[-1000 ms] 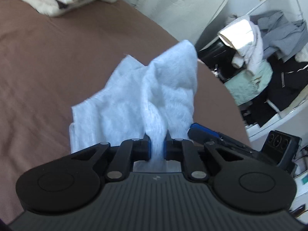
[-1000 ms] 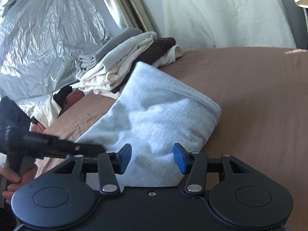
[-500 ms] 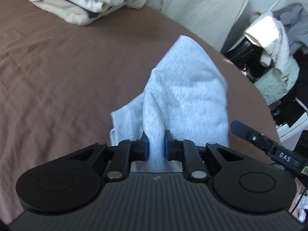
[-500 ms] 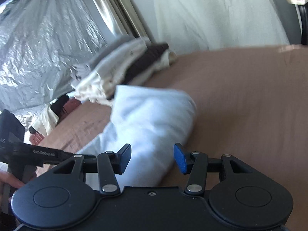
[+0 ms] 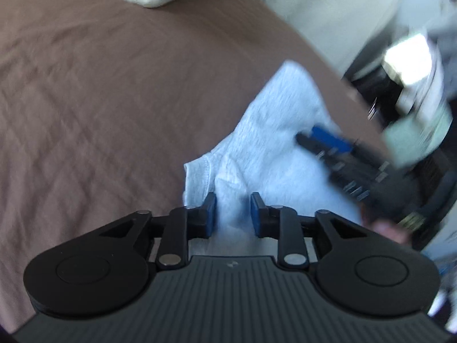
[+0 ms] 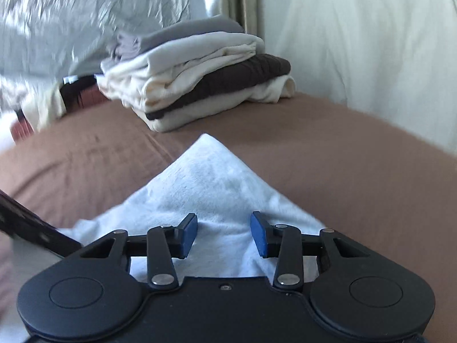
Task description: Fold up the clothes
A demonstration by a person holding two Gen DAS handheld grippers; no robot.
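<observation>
A light grey folded garment (image 5: 265,143) lies on the brown bed cover (image 5: 100,100). My left gripper (image 5: 232,214) is open, its blue pads apart over the garment's near edge. My right gripper shows blurred in the left wrist view (image 5: 322,140), resting over the garment's right side. In the right wrist view the garment (image 6: 211,188) lies flat with a corner pointing away, and my right gripper (image 6: 223,235) is open just above it. The left gripper's black finger (image 6: 31,228) shows at the left edge.
A stack of folded cream, brown and grey clothes (image 6: 200,74) sits at the far end of the bed. A white sheet (image 6: 357,43) hangs behind it. A cluttered rack of loose clothes (image 5: 414,85) stands beyond the bed's right edge.
My left gripper has opened and let go of the garment, which now lies down on the bed. My right gripper has moved over the garment. Both views are motion-blurred.
</observation>
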